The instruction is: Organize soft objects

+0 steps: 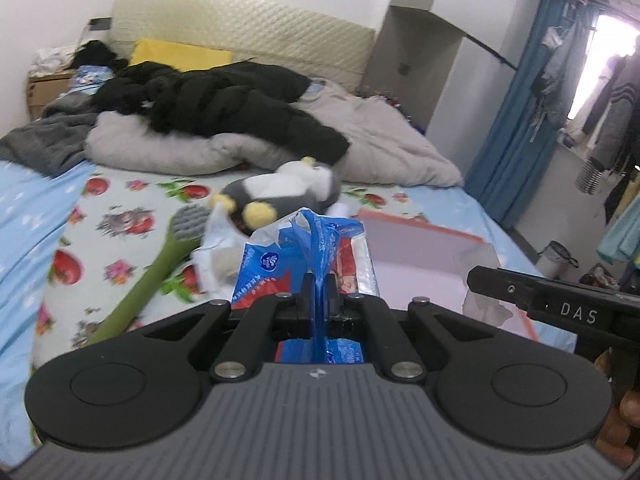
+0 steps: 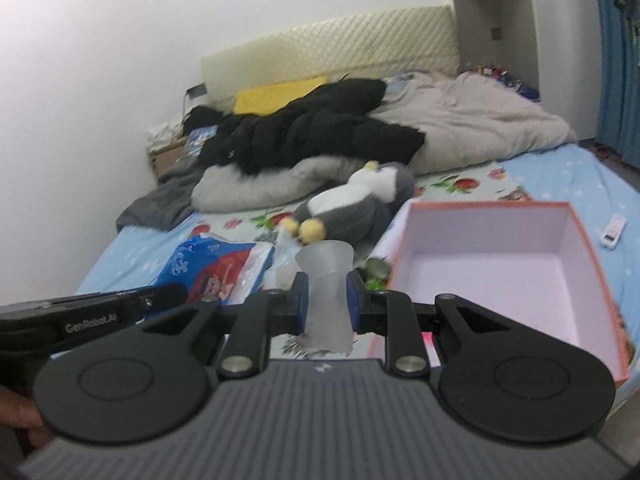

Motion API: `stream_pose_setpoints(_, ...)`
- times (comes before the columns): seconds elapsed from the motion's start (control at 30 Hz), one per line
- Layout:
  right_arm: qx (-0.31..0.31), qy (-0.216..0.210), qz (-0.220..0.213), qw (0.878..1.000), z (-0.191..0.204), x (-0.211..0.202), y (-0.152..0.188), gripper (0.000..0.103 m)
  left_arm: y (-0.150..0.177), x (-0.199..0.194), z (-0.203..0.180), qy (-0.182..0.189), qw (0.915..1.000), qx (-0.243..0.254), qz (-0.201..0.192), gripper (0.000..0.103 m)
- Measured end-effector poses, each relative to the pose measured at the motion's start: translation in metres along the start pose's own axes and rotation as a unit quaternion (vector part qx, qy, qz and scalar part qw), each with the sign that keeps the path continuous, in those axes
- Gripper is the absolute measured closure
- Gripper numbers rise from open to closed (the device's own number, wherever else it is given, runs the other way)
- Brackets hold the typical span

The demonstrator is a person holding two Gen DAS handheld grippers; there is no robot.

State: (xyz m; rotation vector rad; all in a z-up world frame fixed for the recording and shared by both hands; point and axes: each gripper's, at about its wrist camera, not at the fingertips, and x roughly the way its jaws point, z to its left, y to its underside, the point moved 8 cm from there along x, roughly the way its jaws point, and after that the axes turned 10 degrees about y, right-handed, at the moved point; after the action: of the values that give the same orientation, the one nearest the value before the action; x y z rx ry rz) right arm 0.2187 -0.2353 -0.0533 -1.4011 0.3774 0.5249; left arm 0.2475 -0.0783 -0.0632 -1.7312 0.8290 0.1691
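Right tool (image 2: pixel 328 300) grips cup (image 2: pixel 326 276), mouth forward.

Bedroom in lived-in home. Bed (image 1: pixel 120 216) with fruit-print sheet filling view ahead of both grippers. Padded headboard (image 1: pixel 248 28) standing far ahead against white wall. Grey duvet (image 1: pixel 380 140) lying rumpled beyond grippers, black jacket (image 1: pixel 224 100) sprawling over it. Yellow pillow (image 1: pixel 180 54) leaning at headboard. Plush penguin (image 2: pixel 352 204) lying just ahead. Blue curtain (image 1: pixel 516 120) hanging far right of left gripper, clothes (image 1: pixel 616 92) hanging on rack beyond it. Bin (image 1: pixel 554 258) sitting on floor to right.
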Motion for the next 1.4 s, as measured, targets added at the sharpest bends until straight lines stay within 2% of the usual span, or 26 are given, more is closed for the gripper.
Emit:
stream_pose_setpoints(0.23, 0.020, 0.035, -0.014, 0.999, -0.053, 0.006, -0.021, 0.079, -0.019, 0.056, -0.044, 0.034, 0.9991, 0.018, 0.018, 0.099)
stream_pose_setpoints(0.43, 0.041, 0.074, -0.002, 0.996, -0.108, 0.028, -0.025, 0.079, -0.016, 0.124, -0.077, 0.062, 0.9960, 0.028, 0.057, 0.099)
stream_pose_setpoints(0.67, 0.069, 0.114, 0.046, 0.990, -0.167, 0.072, -0.005, 0.079, 0.009, 0.209, -0.097, 0.078, 0.9890, 0.033, 0.121, 0.099)
stream_pose_setpoints(0.87, 0.088, 0.137, 0.098, 0.982, -0.206, 0.109, 0.026, 0.079, 0.042, 0.269, -0.102, 0.073, 0.9803, 0.033, 0.181, 0.099)
stream_pose_setpoints(1.13, 0.104, 0.145, 0.162, 0.971, -0.225, 0.152, 0.068, 0.076, 0.072, 0.304, -0.092, 0.068, 0.9706, 0.034, 0.228, 0.098)
stream_pose_setpoints(1.23, 0.110, 0.146, 0.172, 0.968, -0.230, 0.158, 0.076, 0.075, 0.073, 0.305, -0.092, 0.065, 0.9704, 0.039, 0.229, 0.098)
stream_pose_setpoints(1.33, 0.111, 0.148, 0.172, 0.967, -0.230, 0.157, 0.076, 0.069, 0.069, 0.302, -0.092, 0.066, 0.9710, 0.031, 0.228, 0.097)
stream_pose_setpoints(1.4, 0.113, 0.153, 0.173, 0.966, -0.231, 0.155, 0.074, 0.066, 0.063, 0.293, -0.094, 0.070, 0.9723, 0.029, 0.221, 0.094)
